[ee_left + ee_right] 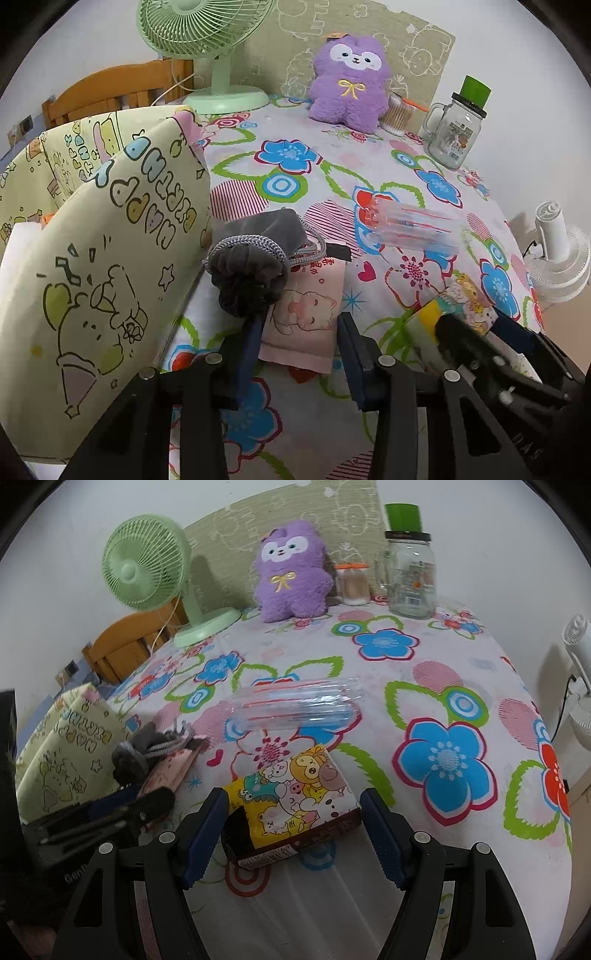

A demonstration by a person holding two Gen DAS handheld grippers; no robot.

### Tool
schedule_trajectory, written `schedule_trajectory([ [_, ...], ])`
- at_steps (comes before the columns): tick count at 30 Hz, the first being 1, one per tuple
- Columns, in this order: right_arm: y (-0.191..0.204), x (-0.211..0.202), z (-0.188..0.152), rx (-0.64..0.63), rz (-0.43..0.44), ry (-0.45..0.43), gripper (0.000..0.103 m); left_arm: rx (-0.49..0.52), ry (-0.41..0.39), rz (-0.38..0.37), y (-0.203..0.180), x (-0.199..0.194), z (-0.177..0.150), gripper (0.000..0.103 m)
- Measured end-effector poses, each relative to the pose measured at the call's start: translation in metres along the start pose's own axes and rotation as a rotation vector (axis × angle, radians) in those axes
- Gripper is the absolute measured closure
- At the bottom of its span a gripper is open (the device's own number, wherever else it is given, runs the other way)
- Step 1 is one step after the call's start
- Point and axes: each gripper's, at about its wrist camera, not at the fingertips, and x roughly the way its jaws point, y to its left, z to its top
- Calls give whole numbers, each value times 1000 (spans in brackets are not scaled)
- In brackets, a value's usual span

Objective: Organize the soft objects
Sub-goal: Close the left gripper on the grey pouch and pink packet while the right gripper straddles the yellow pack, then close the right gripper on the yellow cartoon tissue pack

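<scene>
The left gripper (301, 328) stands partly spread over the flowered surface (332, 173). Its left finger (251, 347) touches the bunched mouth of a grey drawstring pouch (255, 254), while the right finger stands clear, so nothing is pinched; a pink packet with a cartoon cat (310, 317) lies flat in the gap, partly under the pouch. Just left of the pouch rises a cream fabric bag with cartoon print (110, 266).

The right gripper (293, 819) is spread wide around a tissue pack printed with cartoon animals (299, 794); whether its pads touch the pack's sides I cannot tell. Beyond the pack a clear plastic sleeve (295, 705) lies on its side. At the far edge sit a purple plush toy (291, 572), a tub of cotton swabs (354, 585), a glass mug jar (410, 576) and a green desk fan (147, 565).
</scene>
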Motion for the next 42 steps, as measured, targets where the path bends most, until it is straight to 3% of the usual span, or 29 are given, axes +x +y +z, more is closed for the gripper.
schedule_trajectory([
  [10,10,3,-2,-50,-10,22,23,0,0,-16,1,-7,-1,62],
  [22,7,7,-3,-60,42,58,16,-5,-7,-36,1,-14,-1,62],
  [23,7,7,-3,-58,51,59,17,-2,-6,-38,0,-14,-2,62],
  [28,4,2,-3,-41,80,38,47,8,-8,-50,-3,-17,-3,62],
  [30,3,-2,-2,-36,83,24,53,10,-10,-52,-3,-18,-3,62],
  [35,6,-5,-1,-55,72,19,55,6,-11,-52,-2,-19,-3,62],
  [42,3,-10,2,-18,96,2,66,10,-10,-56,-4,-19,-3,62],
])
